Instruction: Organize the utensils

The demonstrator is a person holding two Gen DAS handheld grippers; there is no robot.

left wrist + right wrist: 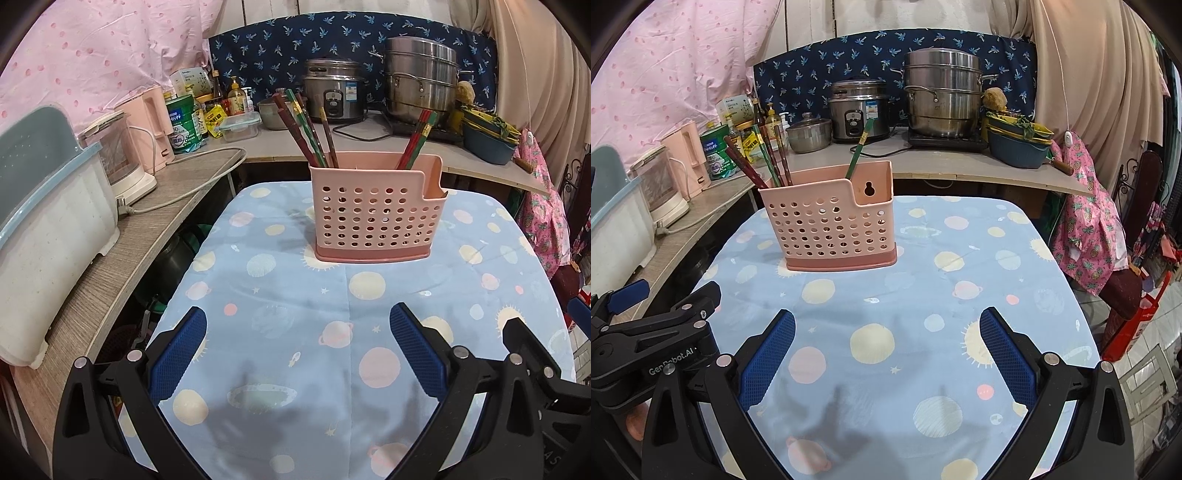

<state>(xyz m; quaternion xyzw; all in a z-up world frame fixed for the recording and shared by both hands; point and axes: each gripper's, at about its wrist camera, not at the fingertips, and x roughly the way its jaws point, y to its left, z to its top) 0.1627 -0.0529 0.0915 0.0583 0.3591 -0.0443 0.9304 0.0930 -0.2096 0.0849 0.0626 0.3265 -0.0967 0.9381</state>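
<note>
A cramped home kitchen: a rice cooker and stacked steel steamer pots at upper centre, condiment bottles and a pink kettle at left.

The utensil holder is matt pink plastic, perforated with round holes, and the chopsticks in it look like glossy lacquered wood. A soft printed cloth covers the surface. Behind, the stacked steamer pot is shiny bare metal, and each hand-held gripper's pads are blue textured rubber.
</note>
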